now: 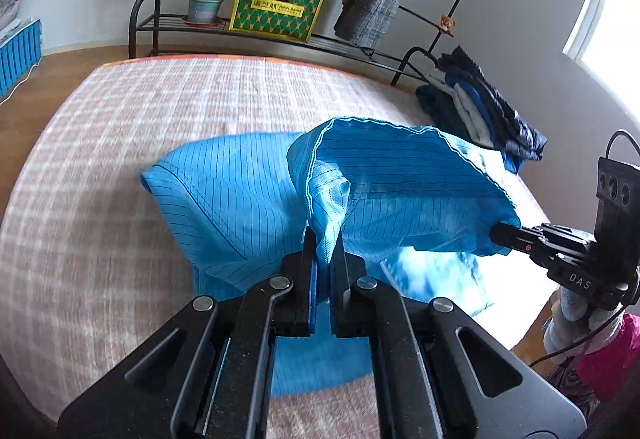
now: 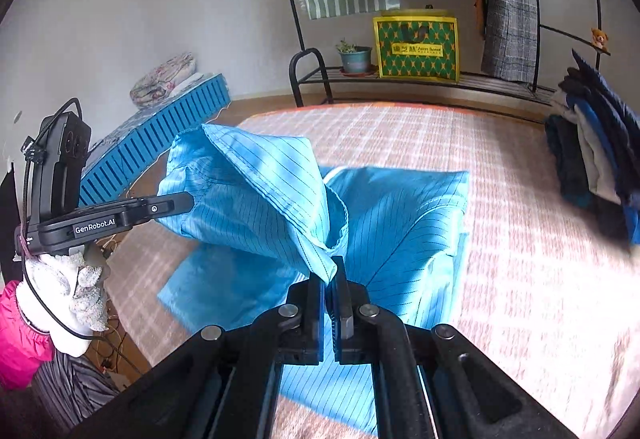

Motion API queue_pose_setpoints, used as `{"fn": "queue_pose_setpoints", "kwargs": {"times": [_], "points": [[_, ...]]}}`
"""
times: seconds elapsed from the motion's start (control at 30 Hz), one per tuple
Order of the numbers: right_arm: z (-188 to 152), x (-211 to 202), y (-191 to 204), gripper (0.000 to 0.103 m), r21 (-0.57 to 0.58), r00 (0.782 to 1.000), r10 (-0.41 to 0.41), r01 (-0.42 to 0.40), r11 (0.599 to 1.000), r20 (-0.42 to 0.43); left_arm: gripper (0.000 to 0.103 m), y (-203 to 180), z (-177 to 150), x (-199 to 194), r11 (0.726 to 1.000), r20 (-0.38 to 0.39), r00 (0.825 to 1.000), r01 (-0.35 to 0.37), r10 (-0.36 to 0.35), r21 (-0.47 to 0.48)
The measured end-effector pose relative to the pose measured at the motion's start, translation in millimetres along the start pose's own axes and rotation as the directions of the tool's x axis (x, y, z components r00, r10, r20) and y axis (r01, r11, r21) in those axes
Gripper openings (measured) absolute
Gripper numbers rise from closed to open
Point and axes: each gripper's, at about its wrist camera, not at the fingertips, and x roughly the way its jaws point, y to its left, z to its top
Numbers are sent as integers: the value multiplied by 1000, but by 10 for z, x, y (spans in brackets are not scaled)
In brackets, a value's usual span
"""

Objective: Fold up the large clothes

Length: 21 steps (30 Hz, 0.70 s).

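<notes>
The left gripper (image 1: pixel 324 239) is clamped tight on an edge of the bright blue pinstriped fabric garment (image 1: pixel 240 199), and the right gripper (image 2: pixel 331 271) is likewise pinched closed on the same edge farther along. Between them that edge hangs lifted in a loose fold, while the rest of the garment lies on the pink-and-white checked bedcover (image 1: pixel 120 159). A stack of folded dark and white clothes (image 1: pixel 480 115) sits near the cover's far right side.

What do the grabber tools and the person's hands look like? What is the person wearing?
Both tools are black. The left gripper has white lettering on its side, a boxy black camera on top and a black cable looping down. The right gripper carries white letters too. Each has two flat black fingers with silver round pins behind them. The hand wears a white knitted glove and a bright pink sleeve.
</notes>
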Motion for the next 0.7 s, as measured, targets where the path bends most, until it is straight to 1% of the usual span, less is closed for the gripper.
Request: {"fn": "queue_pose_setpoints", "kwargs": {"times": [0.07,0.13,0.2,0.27,0.3,0.33,0.37,0.43,0.5,0.53,0.57,0.6,0.63,0.67,0.7], "points": [[-174,34,-6,0,3,1000,-2,2,1000,-23,2,1,-204,43,1000,-35,999,-3,4,13],[-324,72,-8,0,1,999,2,-2,1000,-48,2,11,-372,66,999,-62,998,-21,22,26],[-453,97,9,1,-23,997,2,-4,1000,-76,2,33,-494,72,1000,-89,996,-16,18,22],[-559,80,29,12,-59,995,-31,26,998,-93,15,49,-619,26,999,-112,993,-22,25,26],[-599,55,10,17,-67,994,-17,10,998,-106,19,67,-666,-23,1000,-120,992,-22,24,20],[-639,15,-23,22,-67,993,-1,-7,998,-117,25,82,-719,-90,1000,-125,992,-17,19,14],[-676,-30,-59,24,-68,992,7,-15,998,-126,27,107,-753,-166,1000,-128,992,-12,13,13],[-752,-169,-117,25,-76,990,18,-29,997,-139,27,137,-800,-354,1000,-123,992,1,0,14],[-792,-339,-187,29,-75,990,49,-60,995,-135,34,219,-786,-536,1000,-106,994,12,-13,-4],[-795,-415,-227,32,-68,990,70,-79,995,-126,45,284,-738,-603,1000,-91,996,13,-15,-24],[-784,-470,-271,37,-54,989,88,-95,994,-117,53,375,-680,-652,998,-73,997,17,-21,-55],[-757,-508,-326,40,-33,989,100,-104,994,-105,54,477,-605,-674,995,-58,998,26,-31,-93],[-717,-529,-385,48,-7,990,112,-113,994,-87,56,595,-512,-658,991,-51,998,21,-28,-134],[-686,-545,-423,51,19,991,118,-117,993,-66,56,720,-414,-626,983,-46,999,-3,-6,-181],[-633,-528,-480,51,47,992,115,-112,993,-51,56,860,-305,-568,972,-43,999,-13,3,-234]]}}
